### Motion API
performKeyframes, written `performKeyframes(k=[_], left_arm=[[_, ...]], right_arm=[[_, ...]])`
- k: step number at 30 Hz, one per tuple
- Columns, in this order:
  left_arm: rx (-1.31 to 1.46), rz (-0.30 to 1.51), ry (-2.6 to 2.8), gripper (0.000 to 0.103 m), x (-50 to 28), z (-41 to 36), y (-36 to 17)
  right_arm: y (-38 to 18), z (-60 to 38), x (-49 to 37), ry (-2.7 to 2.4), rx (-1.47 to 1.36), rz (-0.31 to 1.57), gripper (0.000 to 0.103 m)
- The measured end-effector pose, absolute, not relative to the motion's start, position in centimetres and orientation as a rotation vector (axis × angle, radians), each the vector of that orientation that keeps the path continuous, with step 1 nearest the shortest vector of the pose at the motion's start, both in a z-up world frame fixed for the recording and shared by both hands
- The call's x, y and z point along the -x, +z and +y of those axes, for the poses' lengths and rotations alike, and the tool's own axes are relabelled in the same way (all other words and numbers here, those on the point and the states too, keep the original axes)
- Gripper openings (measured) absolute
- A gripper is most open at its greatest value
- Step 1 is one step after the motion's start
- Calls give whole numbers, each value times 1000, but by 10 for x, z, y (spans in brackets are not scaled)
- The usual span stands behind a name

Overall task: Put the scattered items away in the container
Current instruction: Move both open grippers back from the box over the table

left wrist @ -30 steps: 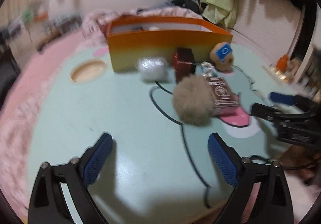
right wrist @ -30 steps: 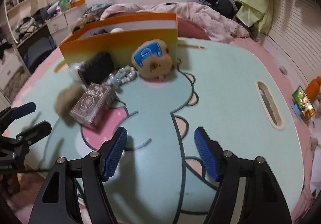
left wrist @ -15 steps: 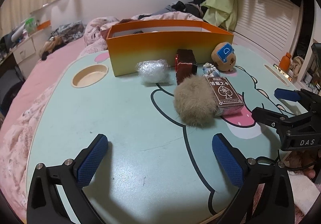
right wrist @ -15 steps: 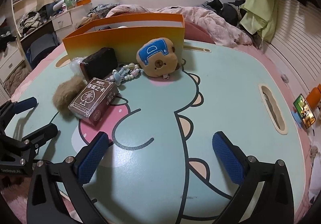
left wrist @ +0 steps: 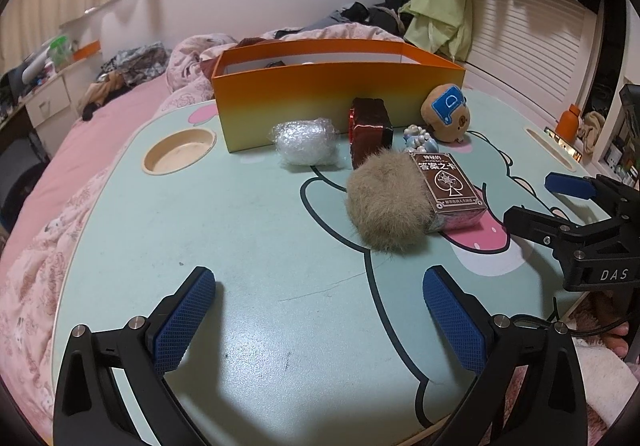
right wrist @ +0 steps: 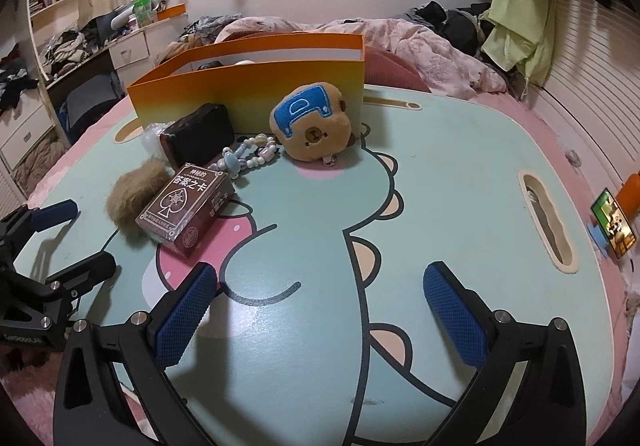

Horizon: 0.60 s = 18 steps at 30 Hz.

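Left wrist view: orange container [left wrist: 320, 102] stands open-topped; both grippers' jaws gape wide, holding nothing.

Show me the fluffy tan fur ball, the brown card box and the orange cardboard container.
fluffy tan fur ball [left wrist: 386, 198]: left wrist view, middle of the fur.
brown card box [right wrist: 186, 200]: right wrist view, printed top face.
orange cardboard container [left wrist: 320, 94]: left wrist view, front wall.
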<state>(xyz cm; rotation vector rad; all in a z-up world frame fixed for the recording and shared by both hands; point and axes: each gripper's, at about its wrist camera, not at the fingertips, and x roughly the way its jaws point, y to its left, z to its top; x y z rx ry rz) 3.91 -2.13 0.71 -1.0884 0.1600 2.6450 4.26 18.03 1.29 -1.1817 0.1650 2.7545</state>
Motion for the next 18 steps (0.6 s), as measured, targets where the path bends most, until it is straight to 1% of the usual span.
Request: performKeyframes(k=[18], left_arm=[[1091,161,2642,103,-39,-21,8]], right_arm=[[13,180,-42,2747,1187,142,103]])
